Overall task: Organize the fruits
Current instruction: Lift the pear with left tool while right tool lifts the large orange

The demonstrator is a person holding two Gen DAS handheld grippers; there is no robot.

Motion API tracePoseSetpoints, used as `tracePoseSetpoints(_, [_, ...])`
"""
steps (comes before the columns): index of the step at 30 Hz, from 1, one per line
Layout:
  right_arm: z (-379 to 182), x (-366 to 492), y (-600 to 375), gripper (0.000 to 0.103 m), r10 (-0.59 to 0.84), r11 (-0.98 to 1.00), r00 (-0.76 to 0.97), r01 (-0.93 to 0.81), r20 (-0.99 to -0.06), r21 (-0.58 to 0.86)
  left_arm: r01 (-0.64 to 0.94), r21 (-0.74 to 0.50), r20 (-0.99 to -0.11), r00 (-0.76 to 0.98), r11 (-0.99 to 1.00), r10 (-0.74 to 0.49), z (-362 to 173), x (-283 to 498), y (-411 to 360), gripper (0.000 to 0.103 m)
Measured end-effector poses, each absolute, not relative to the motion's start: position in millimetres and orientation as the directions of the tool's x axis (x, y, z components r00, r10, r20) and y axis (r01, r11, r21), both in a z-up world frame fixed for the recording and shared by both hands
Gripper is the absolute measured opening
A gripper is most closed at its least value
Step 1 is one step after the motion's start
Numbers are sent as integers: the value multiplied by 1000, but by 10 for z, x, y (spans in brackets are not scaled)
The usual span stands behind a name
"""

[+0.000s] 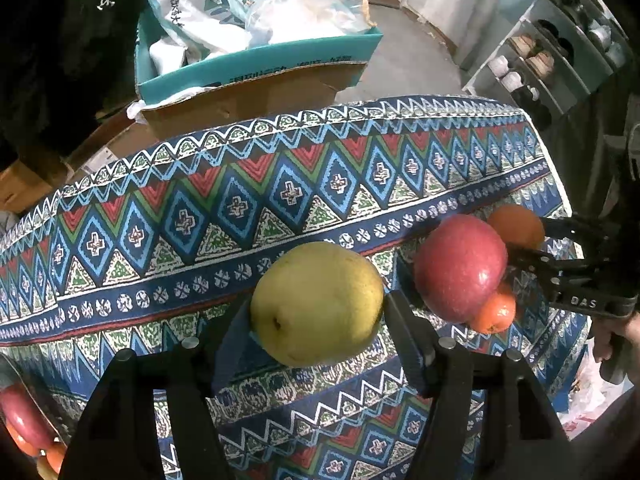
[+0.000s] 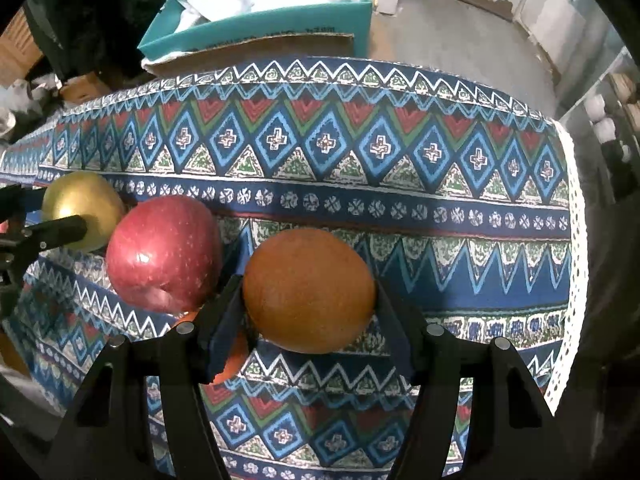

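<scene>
Fruits are mid-sorting: my left claw (image 1: 316, 312) clamps the pear (image 1: 316, 304), my right claw (image 2: 308, 296) the orange (image 2: 308, 290), while the red apple (image 2: 164, 254) waits on the worktop (image 2: 400, 184).

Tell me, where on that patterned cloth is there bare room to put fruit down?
Free: the cloth from the orange out to its lace edge, and the far strip along the zigzag border. Crowded: around the apple, between pear and orange.
</scene>
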State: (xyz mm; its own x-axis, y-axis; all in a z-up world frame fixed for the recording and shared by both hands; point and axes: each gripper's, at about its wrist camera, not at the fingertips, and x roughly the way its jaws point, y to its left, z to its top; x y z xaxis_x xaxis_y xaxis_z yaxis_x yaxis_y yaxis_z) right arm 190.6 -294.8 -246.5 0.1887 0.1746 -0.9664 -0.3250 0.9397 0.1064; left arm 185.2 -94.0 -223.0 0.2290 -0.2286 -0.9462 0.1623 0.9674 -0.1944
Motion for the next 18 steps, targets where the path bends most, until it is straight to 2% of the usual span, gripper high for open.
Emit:
tracePoseSetpoints(6, [-2457, 1945, -2968, 65, 197, 939, 190, -319, -962, 129, 111, -228, -946, 210, 967, -247, -2371, 1927, -851, 78])
tracePoseSetpoints(18, [-2304, 1829, -3194, 64, 225, 944, 237, -294, -945, 151, 134, -231, -945, 205, 964, -255, -2431, 1867, -918, 74])
